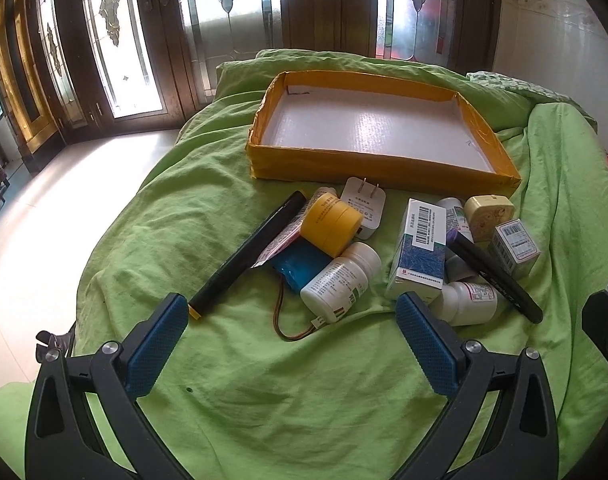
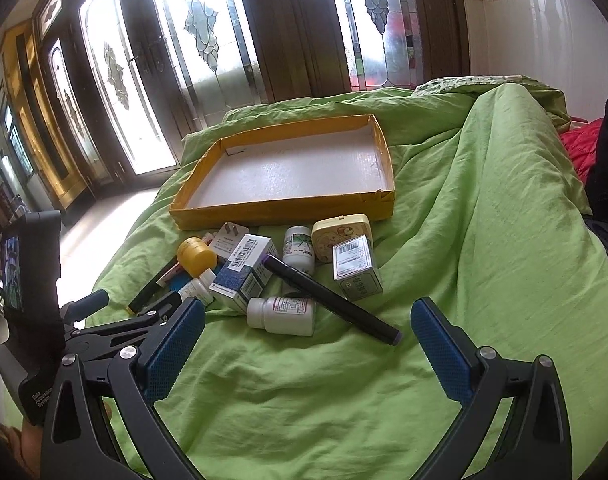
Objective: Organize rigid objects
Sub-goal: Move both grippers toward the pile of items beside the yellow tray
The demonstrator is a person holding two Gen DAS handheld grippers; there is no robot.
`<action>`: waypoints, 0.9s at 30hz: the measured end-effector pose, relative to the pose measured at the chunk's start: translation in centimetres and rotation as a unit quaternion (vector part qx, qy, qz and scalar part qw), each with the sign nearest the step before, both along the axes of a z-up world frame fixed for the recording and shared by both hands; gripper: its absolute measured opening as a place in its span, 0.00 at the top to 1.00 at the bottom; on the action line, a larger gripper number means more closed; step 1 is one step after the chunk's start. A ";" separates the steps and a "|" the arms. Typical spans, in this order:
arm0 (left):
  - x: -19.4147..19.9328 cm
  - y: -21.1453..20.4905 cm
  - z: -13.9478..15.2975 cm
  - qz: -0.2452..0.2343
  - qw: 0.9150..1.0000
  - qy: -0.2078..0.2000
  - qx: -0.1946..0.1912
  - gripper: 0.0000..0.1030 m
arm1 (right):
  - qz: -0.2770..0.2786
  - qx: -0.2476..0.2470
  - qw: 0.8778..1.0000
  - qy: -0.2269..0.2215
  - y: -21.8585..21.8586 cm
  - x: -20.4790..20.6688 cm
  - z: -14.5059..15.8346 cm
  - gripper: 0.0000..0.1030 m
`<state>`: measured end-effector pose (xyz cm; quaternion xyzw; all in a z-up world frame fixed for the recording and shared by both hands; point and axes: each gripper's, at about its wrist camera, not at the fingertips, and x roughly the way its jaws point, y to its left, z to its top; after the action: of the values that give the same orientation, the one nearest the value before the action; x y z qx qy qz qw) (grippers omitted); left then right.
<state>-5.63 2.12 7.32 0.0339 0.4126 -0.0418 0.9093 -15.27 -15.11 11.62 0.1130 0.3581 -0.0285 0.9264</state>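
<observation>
A shallow yellow tray (image 1: 384, 168) with a white floor lies empty on the green bedspread; it also shows in the right wrist view (image 2: 287, 208). In front of it lies a pile: a yellow jar (image 1: 331, 226), a white charger plug (image 1: 364, 204), white pill bottles (image 1: 340, 280) (image 2: 281, 315), medicine boxes (image 1: 420, 248) (image 2: 356, 266), black markers (image 1: 247, 254) (image 2: 332, 298), a blue battery pack (image 1: 299, 266) and a cream case (image 2: 341, 234). My left gripper (image 1: 291, 320) is open just short of the pile. My right gripper (image 2: 308, 322) is open, near the bottle and marker.
The green bedspread (image 2: 484, 240) rises in a fold at the right. The bed's left edge drops to a pale floor (image 1: 63, 208) before glass doors. Red fabric (image 2: 580, 148) lies at the far right. The left gripper's body (image 2: 31, 304) stands at the right view's left.
</observation>
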 end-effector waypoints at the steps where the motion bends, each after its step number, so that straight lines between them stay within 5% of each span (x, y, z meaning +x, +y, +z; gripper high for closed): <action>1: 0.0 0.0 0.0 -0.002 1.000 0.001 -0.002 0.00 | 0.001 -0.002 1.000 -0.001 -0.1 0.0 0.1 0.02; 11: -0.1 -1.0 -0.3 -0.034 0.999 0.017 -0.017 0.00 | -0.031 -0.042 0.999 -0.010 -3.7 0.6 2.1 0.02; 16: 0.0 -2.0 -0.4 -0.083 0.994 0.038 -0.054 0.00 | -0.017 -0.040 0.999 -0.005 -4.1 0.8 2.3 0.07; 27: 0.2 -4.4 -0.8 -0.114 0.992 0.050 -0.034 0.02 | 0.004 -0.013 1.000 0.019 -4.1 1.1 1.2 0.13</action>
<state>-5.39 -2.23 6.49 0.0478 0.4492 -0.1604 0.8776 -14.13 -19.24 12.82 0.0992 0.3759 -0.0313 0.9208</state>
